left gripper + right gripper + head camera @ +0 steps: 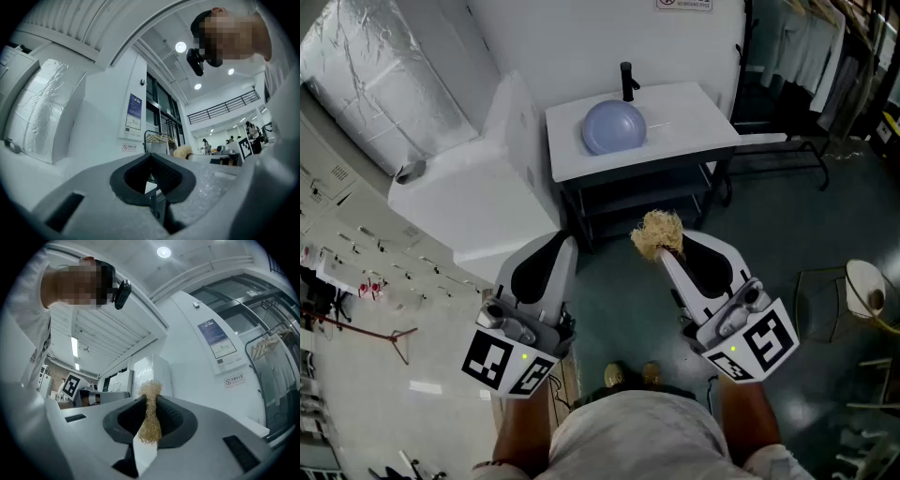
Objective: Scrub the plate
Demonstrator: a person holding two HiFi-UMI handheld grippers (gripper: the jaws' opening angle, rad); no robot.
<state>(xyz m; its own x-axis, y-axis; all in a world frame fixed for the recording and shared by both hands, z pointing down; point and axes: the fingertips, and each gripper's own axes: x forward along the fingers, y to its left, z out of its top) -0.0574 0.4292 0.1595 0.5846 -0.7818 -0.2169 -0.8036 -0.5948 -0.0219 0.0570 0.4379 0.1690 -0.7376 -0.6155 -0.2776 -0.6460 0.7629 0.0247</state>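
Note:
A pale blue plate (614,127) lies on a white table (694,117) ahead of me, beside a black tap (627,82). My right gripper (661,246) is shut on a tan fibre scrubber (657,233), which sticks out past its jaws, well short of the table. In the right gripper view the scrubber (150,416) is pinched between the dark pads (171,420). My left gripper (565,246) is shut with nothing in it; its jaws (152,180) meet in the left gripper view. Both grippers point up and forward.
A white cabinet (473,202) stands left of the table, with a silver foil-wrapped duct (380,70) behind it. A clothes rack (844,56) is at the far right. A round white stool (867,286) sits on the grey floor to the right.

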